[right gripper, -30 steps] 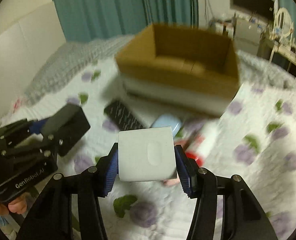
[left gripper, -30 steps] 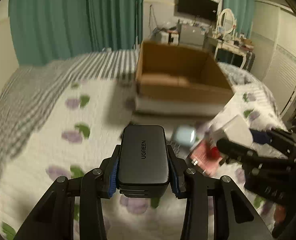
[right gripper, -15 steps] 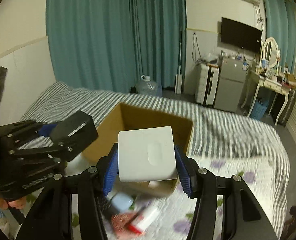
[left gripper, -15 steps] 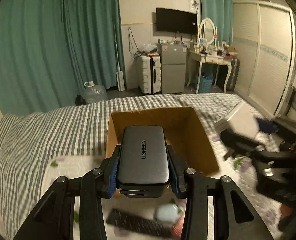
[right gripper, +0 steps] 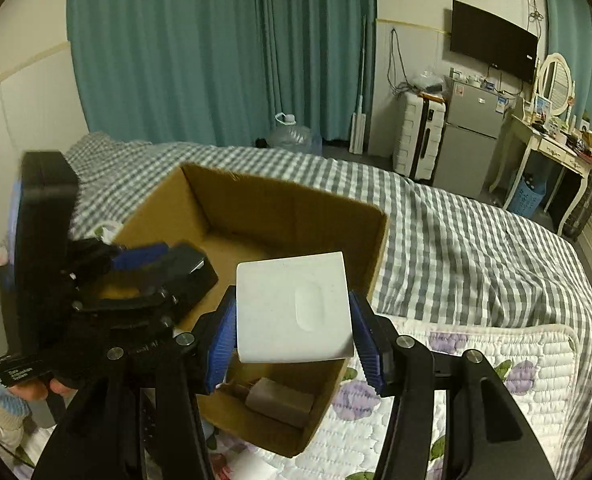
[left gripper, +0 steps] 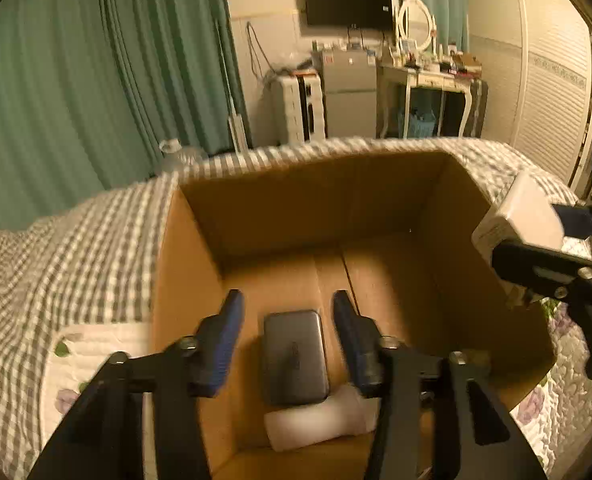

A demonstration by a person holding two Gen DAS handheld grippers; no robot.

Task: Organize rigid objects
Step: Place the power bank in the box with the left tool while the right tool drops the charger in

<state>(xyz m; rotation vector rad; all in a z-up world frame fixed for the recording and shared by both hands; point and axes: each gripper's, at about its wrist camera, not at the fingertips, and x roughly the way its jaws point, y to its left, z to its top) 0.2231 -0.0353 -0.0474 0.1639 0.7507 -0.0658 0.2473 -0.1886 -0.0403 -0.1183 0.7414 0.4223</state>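
Left wrist view: left gripper [left gripper: 287, 316] fingers spread apart, power bank [left gripper: 294, 356] lying on the cardboard box [left gripper: 183, 264] floor, stowed. Right wrist view: right gripper [right gripper: 291, 316] clamped on the white box [right gripper: 293, 308], poised over the opening for its drop.

Over the cardboard box [left gripper: 376, 200], the left gripper [left gripper: 287, 320] hangs with jaws spread, the dark power bank [left gripper: 294, 356] lying on the box floor between them (touching neither), against a white object [left gripper: 320, 424].
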